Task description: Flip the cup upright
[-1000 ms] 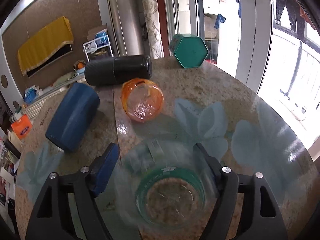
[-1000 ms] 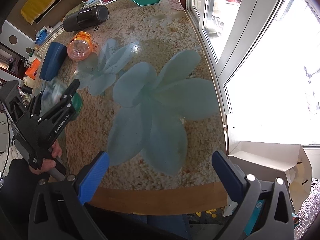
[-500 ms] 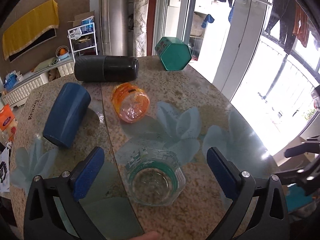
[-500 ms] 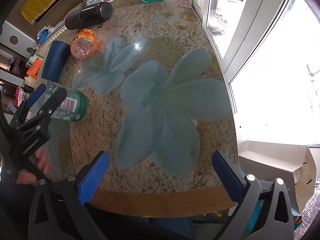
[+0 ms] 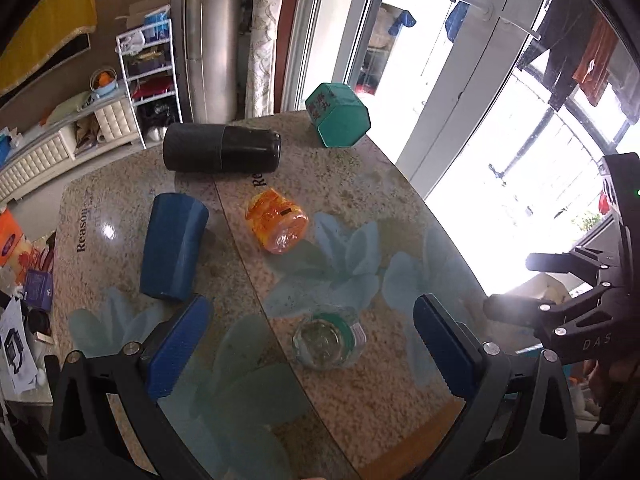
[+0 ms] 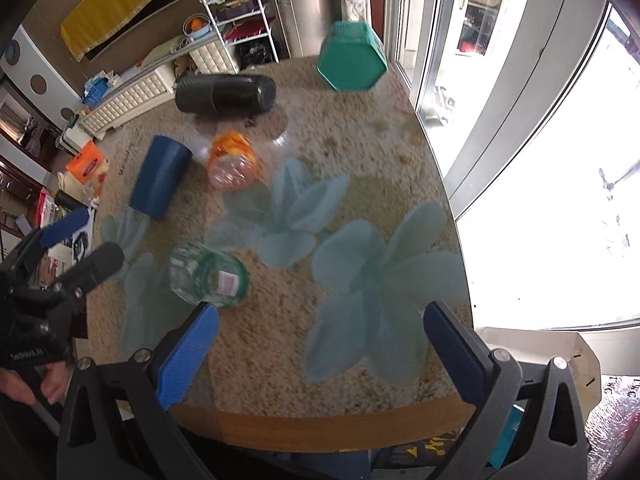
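Two grippers spread wide, neither touching the clear cup.

Left wrist view: the left gripper (image 5: 310,346) stands wide apart and empty above the desk (image 5: 360,184); the clear cup (image 5: 328,338) with its green band stands mouth-up just ahead, between the fingers but untouched. It looks light, thin-walled, smooth and probably slippery, so a gentle hold across the sidewall suits it.
Right wrist view: the right gripper (image 6: 320,350) is also wide apart and empty, the cup (image 6: 206,274) ahead to its left.

The speckled table (image 5: 352,184) carries a clear cup (image 5: 328,338) near its front edge, a blue tumbler (image 5: 172,246), orange jar (image 5: 278,226), black flask (image 5: 222,148) and teal box (image 5: 340,122) at the far edge.
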